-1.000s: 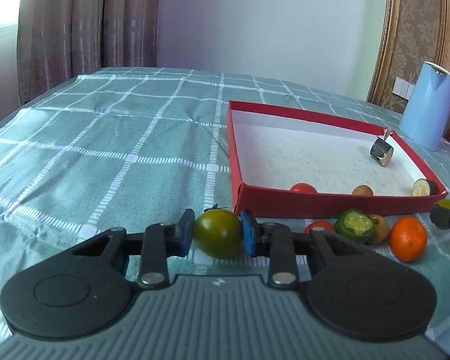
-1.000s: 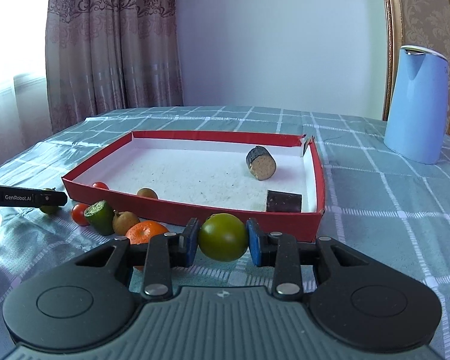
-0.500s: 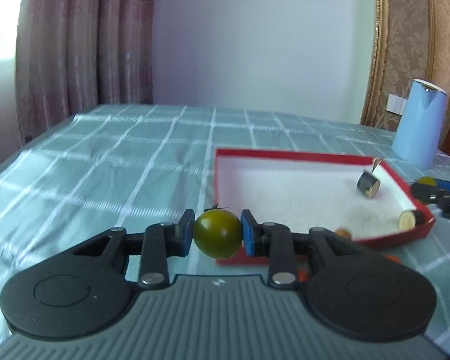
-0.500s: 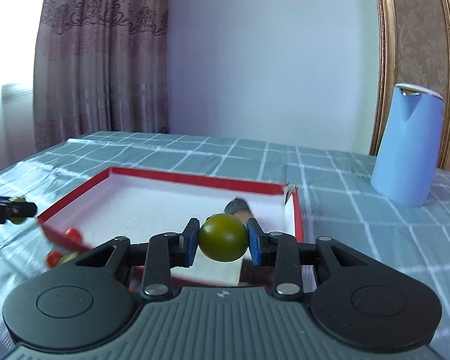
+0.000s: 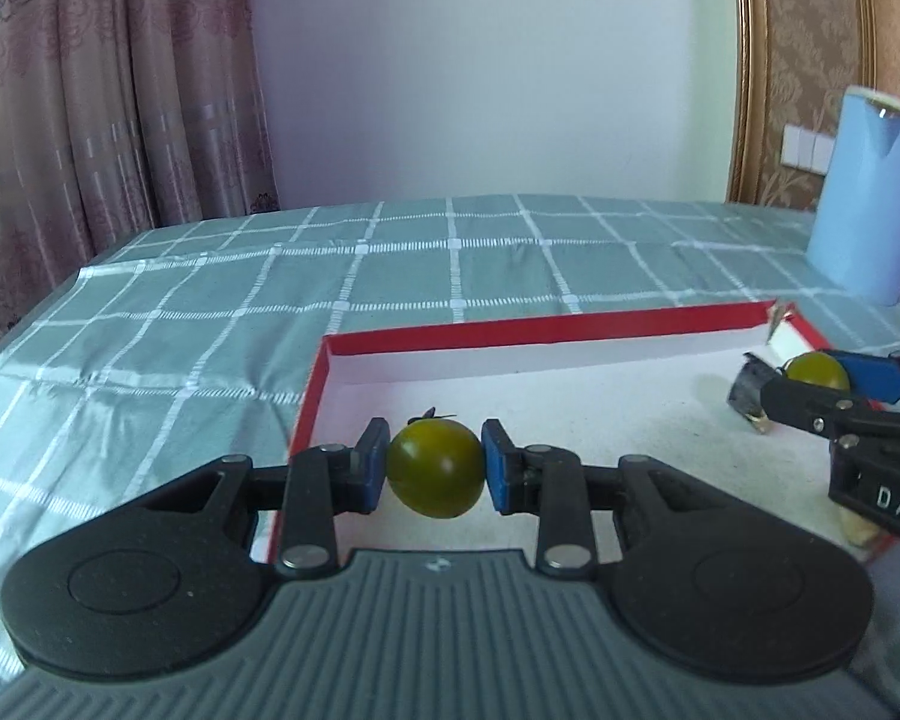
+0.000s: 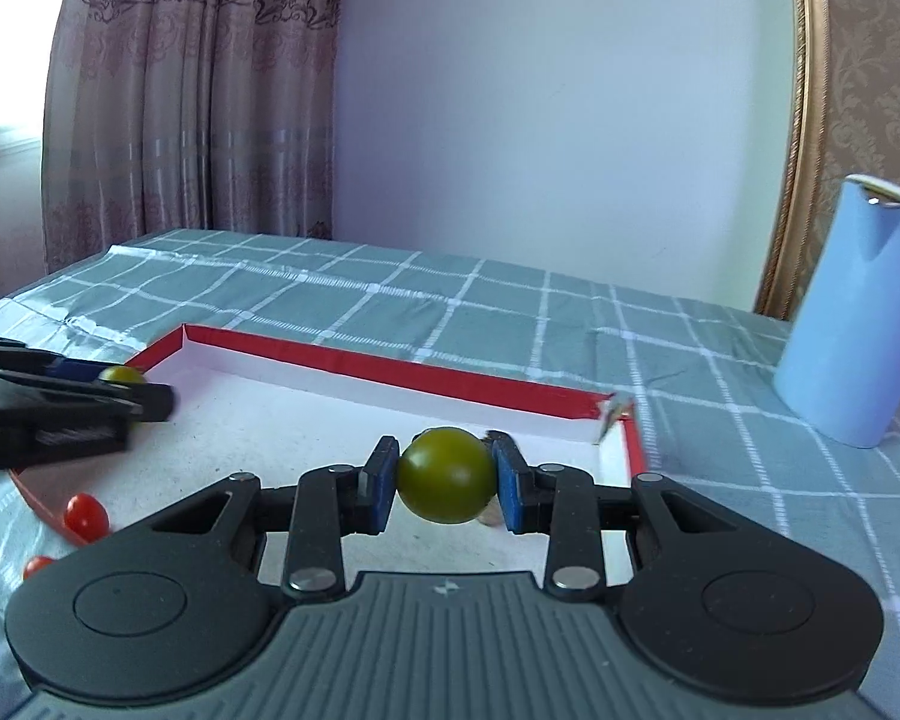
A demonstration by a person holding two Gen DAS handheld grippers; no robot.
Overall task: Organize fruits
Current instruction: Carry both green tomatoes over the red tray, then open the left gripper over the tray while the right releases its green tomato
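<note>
- Left gripper (image 5: 433, 468) clamps one green tomato (image 5: 435, 471); right gripper (image 6: 445, 475) clamps another (image 6: 447, 475).
- Both have been carried from outside the near wall to above the red tray (image 5: 546, 327).
- Release likely next.

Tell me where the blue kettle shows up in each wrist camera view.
Left wrist view: blue kettle at the far right edge, beyond the red tray.
Right wrist view: blue kettle at the right edge, right of the tray's far corner.
Shared landmark: the tray's torn corner.
</note>
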